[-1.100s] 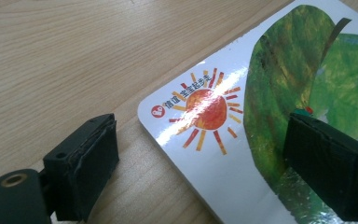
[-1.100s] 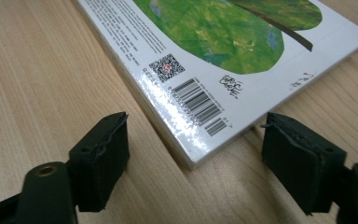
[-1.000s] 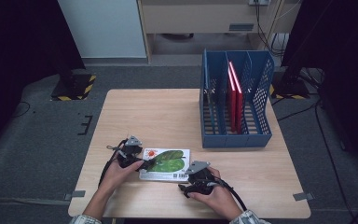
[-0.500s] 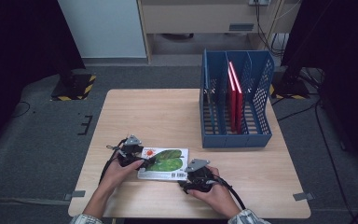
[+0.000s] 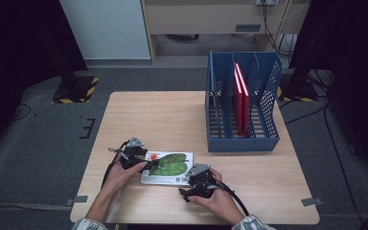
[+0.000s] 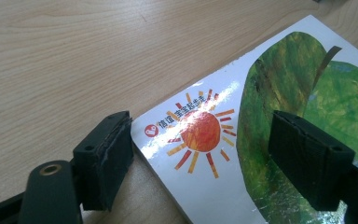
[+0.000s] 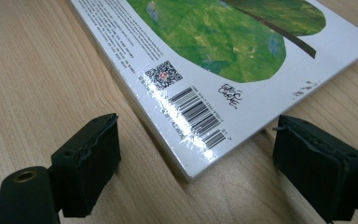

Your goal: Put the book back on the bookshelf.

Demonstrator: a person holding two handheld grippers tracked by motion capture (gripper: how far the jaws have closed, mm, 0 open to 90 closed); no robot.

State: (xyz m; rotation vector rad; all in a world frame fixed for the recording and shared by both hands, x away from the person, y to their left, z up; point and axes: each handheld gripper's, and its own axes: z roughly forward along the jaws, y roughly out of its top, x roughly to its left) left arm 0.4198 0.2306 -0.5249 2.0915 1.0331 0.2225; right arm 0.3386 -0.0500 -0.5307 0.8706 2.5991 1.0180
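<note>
From my high view the room is dim and soft, with dark corners around the lit worktop (image 5: 172,120). Both gripper views are bright and sharp; overhead glare streaks the glossy book cover (image 7: 168,107).

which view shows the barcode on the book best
The right gripper view: the barcode sits close and sharp by the book's near corner. The high view shows the book whole, with the barcode a tiny dark mark at its edge. The left gripper view shows the sun corner instead.
</note>
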